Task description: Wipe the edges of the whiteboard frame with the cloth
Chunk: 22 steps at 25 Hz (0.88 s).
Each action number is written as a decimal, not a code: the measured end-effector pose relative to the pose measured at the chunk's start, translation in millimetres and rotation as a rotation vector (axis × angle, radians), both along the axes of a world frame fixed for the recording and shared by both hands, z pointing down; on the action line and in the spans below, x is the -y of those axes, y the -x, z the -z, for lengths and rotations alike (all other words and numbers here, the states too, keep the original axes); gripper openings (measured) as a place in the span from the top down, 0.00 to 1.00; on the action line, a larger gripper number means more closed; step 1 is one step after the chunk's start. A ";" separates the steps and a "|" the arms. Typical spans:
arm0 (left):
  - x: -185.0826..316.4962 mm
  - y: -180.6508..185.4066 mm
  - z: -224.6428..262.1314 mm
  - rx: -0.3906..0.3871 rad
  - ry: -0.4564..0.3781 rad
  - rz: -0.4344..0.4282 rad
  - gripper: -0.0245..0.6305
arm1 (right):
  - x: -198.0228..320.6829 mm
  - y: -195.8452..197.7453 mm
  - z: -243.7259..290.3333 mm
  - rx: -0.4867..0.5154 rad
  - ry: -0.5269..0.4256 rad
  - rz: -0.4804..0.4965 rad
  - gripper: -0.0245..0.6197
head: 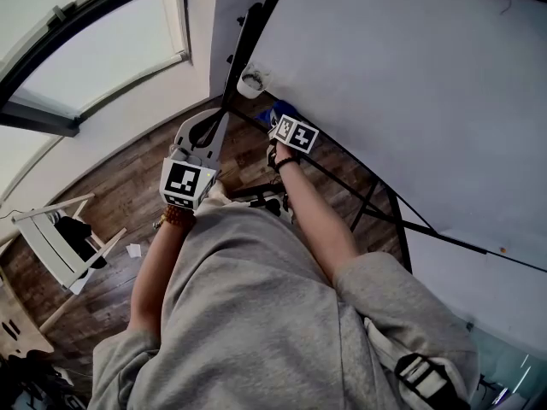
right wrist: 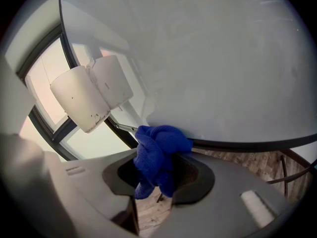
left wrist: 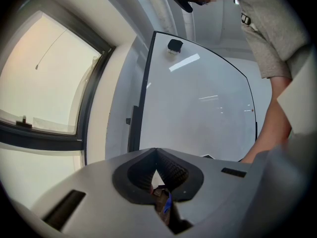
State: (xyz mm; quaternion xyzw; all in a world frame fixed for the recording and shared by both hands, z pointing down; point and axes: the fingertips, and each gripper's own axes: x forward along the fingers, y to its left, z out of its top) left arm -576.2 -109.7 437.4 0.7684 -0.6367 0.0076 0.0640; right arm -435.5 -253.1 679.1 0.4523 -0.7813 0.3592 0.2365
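Head view: a person in a grey sweatshirt is seen from above, both arms stretched towards a whiteboard (head: 410,84) that is bordered by a black frame (head: 242,54). The right gripper (head: 286,125) is held at the lower corner of the board, and a blue cloth (head: 282,109) is bunched at its tip. The left gripper (head: 198,133) is held just beside it, to the left, over the wooden floor (head: 128,186) and apart from the board. A white container (head: 252,82) is fixed near the same corner. A white folding chair (head: 55,242) is placed well apart, at the left, below a window (head: 94,49).

In the right gripper view, the cloth (right wrist: 158,148) is clamped between the jaws of the right gripper (right wrist: 158,165) and is pressed against the bottom edge of the frame (right wrist: 237,144), close to the corner. The white container (right wrist: 91,95) is seen just left of the cloth, and the white board surface (right wrist: 208,58) is spread above.

In the left gripper view, the jaws of the left gripper (left wrist: 156,155) are brought together at their tips, and nothing is held between them. The whiteboard (left wrist: 198,108) and the left side of its frame (left wrist: 143,98) are faced from a little way off, with the window (left wrist: 44,83) to the left.
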 end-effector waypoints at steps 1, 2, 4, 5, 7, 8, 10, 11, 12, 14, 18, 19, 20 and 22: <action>-0.8 1.2 -0.5 0.001 0.001 0.004 0.95 | 0.2 1.9 0.4 0.001 0.000 0.002 0.73; -1.6 2.4 -0.7 0.002 0.001 0.008 0.95 | 0.5 3.6 0.8 0.002 0.000 0.004 0.73; -2.9 4.6 0.8 0.003 -0.002 0.016 0.95 | 0.6 7.0 0.6 0.003 -0.002 0.007 0.73; -3.4 5.4 0.8 0.004 -0.003 0.019 0.95 | 0.7 8.4 0.2 0.004 -0.004 0.008 0.73; -4.4 6.2 0.6 0.005 -0.003 0.023 0.95 | 0.7 11.1 -0.7 0.009 -0.009 0.011 0.73; -5.1 6.6 0.6 0.006 -0.003 0.025 0.95 | 0.7 12.9 -0.8 0.013 -0.011 0.014 0.73; -7.2 7.5 0.0 0.007 0.001 0.031 0.95 | 0.8 17.6 -0.5 0.021 -0.013 0.019 0.73; -8.3 7.7 -0.8 0.008 0.006 0.032 0.95 | 0.9 20.0 -0.1 0.026 -0.013 0.021 0.73; -9.0 8.0 -1.1 0.010 0.010 0.033 0.95 | 1.0 22.4 0.4 0.031 -0.012 0.023 0.73; -9.3 9.1 2.3 0.013 0.002 0.039 0.95 | 1.2 27.8 1.4 0.039 -0.010 0.029 0.73; -11.3 10.6 3.9 0.017 -0.001 0.046 0.95 | 1.9 38.0 2.1 0.057 -0.007 0.040 0.73; -12.1 10.8 4.2 0.017 -0.001 0.049 0.95 | 1.8 40.1 2.3 0.061 -0.006 0.042 0.73; -12.8 11.1 4.6 0.016 -0.001 0.051 0.95 | 1.5 42.2 2.4 0.064 -0.005 0.046 0.73; -13.2 11.6 5.3 0.017 -0.002 0.053 0.95 | 1.5 45.5 2.3 0.072 -0.003 0.050 0.73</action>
